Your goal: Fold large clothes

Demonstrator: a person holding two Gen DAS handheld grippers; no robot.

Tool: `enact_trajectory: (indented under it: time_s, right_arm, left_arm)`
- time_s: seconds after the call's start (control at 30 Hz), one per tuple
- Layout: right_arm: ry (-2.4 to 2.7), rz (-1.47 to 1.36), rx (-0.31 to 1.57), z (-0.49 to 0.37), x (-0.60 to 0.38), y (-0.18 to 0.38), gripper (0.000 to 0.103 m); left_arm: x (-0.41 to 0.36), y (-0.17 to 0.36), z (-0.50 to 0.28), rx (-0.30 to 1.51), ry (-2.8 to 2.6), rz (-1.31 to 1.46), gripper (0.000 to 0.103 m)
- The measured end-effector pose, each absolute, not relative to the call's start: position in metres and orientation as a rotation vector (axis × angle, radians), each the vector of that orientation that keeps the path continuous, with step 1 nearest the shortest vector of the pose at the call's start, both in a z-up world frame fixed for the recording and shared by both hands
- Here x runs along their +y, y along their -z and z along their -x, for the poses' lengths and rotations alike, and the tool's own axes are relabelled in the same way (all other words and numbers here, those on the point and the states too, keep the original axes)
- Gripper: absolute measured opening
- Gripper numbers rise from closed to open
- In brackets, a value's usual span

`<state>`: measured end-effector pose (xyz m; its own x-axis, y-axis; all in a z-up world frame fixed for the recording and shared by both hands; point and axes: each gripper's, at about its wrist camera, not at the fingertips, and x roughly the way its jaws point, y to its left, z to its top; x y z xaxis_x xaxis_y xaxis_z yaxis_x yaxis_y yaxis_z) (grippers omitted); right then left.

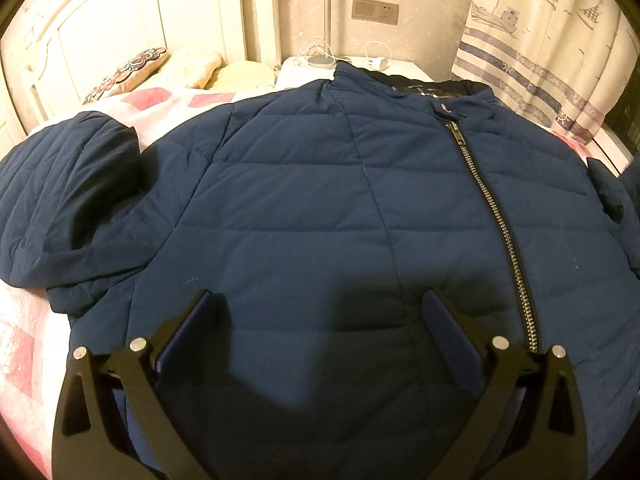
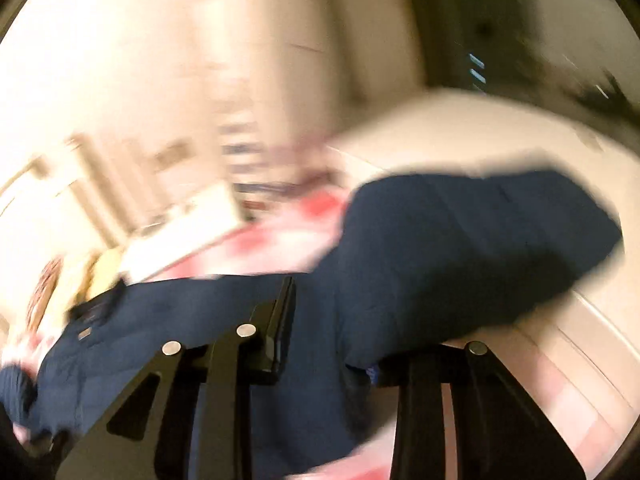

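Folding hasn't really started yet, as far as I can judge. My navy puffer jacket lies front-up and zipped on the pink patchwork quilt, collar toward the nightstand. The body is flat, with no crease or fold in it. My left tongs hover just above the lower front, jaws wide apart, holding nothing. One sleeve sits bunched up out at the side. The right wrist view is badly smeared: my right tongs look parted, with the other sleeve draped over one finger, but I can't tell if they're gripping it. Both sleeves and the body folds are left to do.
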<state>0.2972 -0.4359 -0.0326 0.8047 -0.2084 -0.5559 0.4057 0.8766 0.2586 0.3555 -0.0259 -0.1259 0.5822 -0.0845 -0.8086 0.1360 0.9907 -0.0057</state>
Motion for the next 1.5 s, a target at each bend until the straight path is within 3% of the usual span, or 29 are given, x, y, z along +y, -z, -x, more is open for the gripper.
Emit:
enact_trajectory:
  time_s: [0.17, 0.37, 0.43, 0.5, 0.53, 0.57, 0.73, 0.8, 0.97, 1.03, 1.17, 1.3, 1.4, 1.5]
  right_arm:
    - [0.067, -0.141, 0.583, -0.317, -0.309, 0.018, 0.031]
    - [-0.137, 0.055, 0.886, -0.339, -0.188, 0.089, 0.034]
    - [-0.111, 0.129, 0.873, -0.329, -0.169, 0.100, 0.039]
    - [-0.114, 0.142, 0.892, -0.318, -0.172, 0.096, 0.054]
    - [-0.134, 0.104, 0.927, -0.316, -0.178, 0.094, 0.078]
    - [-0.167, 0.050, 0.951, -0.311, -0.186, 0.093, 0.095]
    - [-0.213, -0.230, 0.823, -0.263, -0.247, 0.058, 0.083]
    - [-0.160, -0.374, 0.766, -0.254, -0.286, 0.054, 0.083]
    - [-0.065, -0.814, 0.773, -0.259, -0.384, 0.092, 0.070]
    - [-0.015, -0.791, 0.795, -0.254, -0.393, 0.096, 0.060]
    - [0.186, -0.482, 0.826, -0.232, -0.370, 0.080, 0.059]
    - [0.233, -0.390, 0.878, -0.213, -0.354, 0.087, 0.059]
    - [0.223, -0.363, 0.889, -0.195, -0.346, 0.094, 0.061]
    - [0.215, -0.343, 0.886, -0.187, -0.337, 0.105, 0.073]
  left_arm:
    - [-0.035, 0.128, -0.360, 0.938, 0.127, -0.052, 0.101]
    - [-0.034, 0.128, -0.363, 0.933, 0.137, -0.034, 0.101]
    - [-0.034, 0.127, -0.363, 0.932, 0.138, -0.031, 0.101]
    - [-0.033, 0.128, -0.363, 0.931, 0.140, -0.029, 0.101]
    - [-0.033, 0.128, -0.364, 0.932, 0.140, -0.029, 0.101]
    - [-0.033, 0.128, -0.363, 0.931, 0.139, -0.030, 0.101]
    - [-0.033, 0.129, -0.363, 0.931, 0.135, -0.035, 0.101]
    - [-0.034, 0.129, -0.364, 0.932, 0.131, -0.042, 0.101]
    - [-0.037, 0.124, -0.358, 0.910, 0.120, -0.053, 0.100]
    - [-0.049, 0.111, -0.346, 0.870, 0.166, -0.076, 0.100]
    - [-0.108, 0.077, -0.314, 0.762, 0.300, -0.214, 0.101]
    - [-0.203, 0.048, -0.292, 0.647, 0.456, -0.444, 0.101]
    - [-0.268, 0.046, -0.292, 0.622, 0.518, -0.578, 0.101]
    - [-0.324, 0.064, -0.302, 0.692, 0.575, -0.690, 0.101]
